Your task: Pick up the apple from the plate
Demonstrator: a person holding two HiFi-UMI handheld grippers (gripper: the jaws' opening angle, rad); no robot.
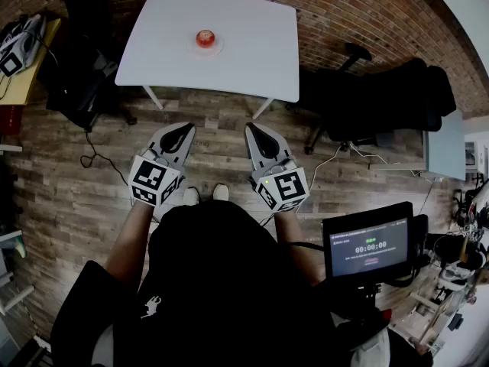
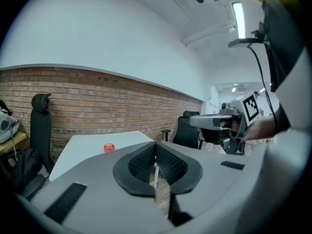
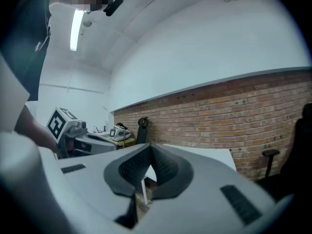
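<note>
A red apple (image 1: 205, 37) sits on a small plate (image 1: 217, 49) near the far middle of a white table (image 1: 252, 52). Both grippers hang side by side over the wooden floor, well short of the table. My left gripper (image 1: 182, 130) is shut with nothing in it, and my right gripper (image 1: 255, 130) is shut and empty too. In the left gripper view the apple (image 2: 108, 147) shows small, left of the closed left gripper (image 2: 155, 152). In the right gripper view the closed right gripper (image 3: 149, 155) covers the table's middle, and the apple is not visible.
Black office chairs (image 1: 382, 98) stand right of the table. A dark chair with bags (image 1: 76, 75) stands at its left, beside a yellow-topped desk (image 1: 27, 67). A tablet with a timer (image 1: 370, 247) is at my right. Cables (image 1: 99, 159) lie on the floor.
</note>
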